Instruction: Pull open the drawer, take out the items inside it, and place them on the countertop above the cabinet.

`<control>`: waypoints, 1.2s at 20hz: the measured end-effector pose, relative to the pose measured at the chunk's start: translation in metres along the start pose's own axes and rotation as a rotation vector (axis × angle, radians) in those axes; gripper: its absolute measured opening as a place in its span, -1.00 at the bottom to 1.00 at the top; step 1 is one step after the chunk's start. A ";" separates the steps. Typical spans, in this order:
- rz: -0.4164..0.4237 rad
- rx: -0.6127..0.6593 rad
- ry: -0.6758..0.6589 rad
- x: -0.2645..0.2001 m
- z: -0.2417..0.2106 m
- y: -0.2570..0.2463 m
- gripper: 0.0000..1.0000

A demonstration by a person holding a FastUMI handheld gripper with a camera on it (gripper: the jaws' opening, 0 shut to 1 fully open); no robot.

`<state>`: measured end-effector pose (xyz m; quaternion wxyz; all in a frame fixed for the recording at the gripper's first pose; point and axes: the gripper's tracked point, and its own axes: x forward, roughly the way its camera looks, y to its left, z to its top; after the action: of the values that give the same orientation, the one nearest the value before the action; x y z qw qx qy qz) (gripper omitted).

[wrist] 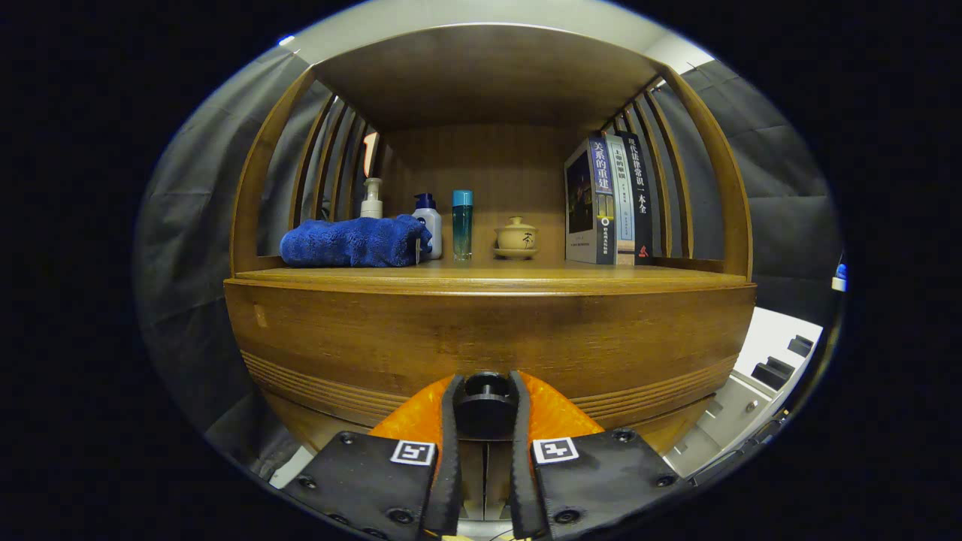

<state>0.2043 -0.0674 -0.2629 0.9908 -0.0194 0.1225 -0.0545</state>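
The gripper (485, 391) sat low against the front of a wooden cabinet, its two black fingers (452, 421) drawn in narrow on either side of a round black knob (485, 406) — the pull of the drawer (488, 338). The pads touched or very nearly touched the knob's sides; both seemed to press on it. The drawer front looked flush with the cabinet, closed, with fine grooves running along its lower edge. What lay inside could not be seen.

Above the drawer ran the countertop (526, 276), a warm brown wooden surface set under a wooden roof and flanked by slatted sides. At its left lay a folded blue towel (352, 242). Behind the towel stood a pale pump bottle (371, 199), and just beside the towel's right end a white bottle with a dark blue cap (429, 225), then a tall teal bottle (462, 224). Near the middle rested a small cream lidded cup on a saucer (516, 238). To the right, three books (609, 203) stood upright against the slats — spines facing out.

Dark grey cloth hung behind and around the cabinet. Down at the right, a white unit with black blocks (774, 361) stood on the floor beside it.
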 end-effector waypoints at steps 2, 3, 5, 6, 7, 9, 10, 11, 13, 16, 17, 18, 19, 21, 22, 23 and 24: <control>0.002 -0.017 -0.008 -0.012 0.000 0.000 -0.32; 0.004 -0.023 -0.013 -0.019 -0.001 0.000 -0.32; 0.007 -0.017 -0.019 -0.036 -0.002 0.001 -0.33; 0.008 -0.019 -0.018 -0.046 -0.003 0.001 -0.33; 0.008 -0.018 -0.018 -0.053 -0.003 0.001 -0.33; 0.010 -0.018 -0.016 -0.069 -0.005 0.002 -0.33; 0.011 -0.018 -0.017 -0.077 -0.005 0.003 -0.33; 0.010 -0.019 -0.017 -0.083 -0.006 0.002 -0.33; 0.008 -0.011 -0.017 -0.091 -0.006 0.002 -0.33; 0.005 -0.008 -0.014 -0.111 -0.008 0.003 -0.34; 0.008 -0.010 -0.012 -0.117 -0.009 0.004 -0.34; 0.008 -0.009 -0.009 -0.126 -0.010 0.004 -0.34; 0.006 -0.007 -0.008 -0.133 -0.011 0.005 -0.34; 0.003 -0.006 -0.010 -0.146 -0.011 0.007 -0.34; 0.002 -0.004 -0.008 -0.152 -0.013 0.007 -0.34; 0.001 -0.001 -0.005 -0.157 -0.015 0.008 -0.34; 0.000 0.003 -0.003 -0.162 -0.015 0.009 -0.34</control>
<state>0.0449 -0.0403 -0.2391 0.9910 -0.0179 0.1208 -0.0548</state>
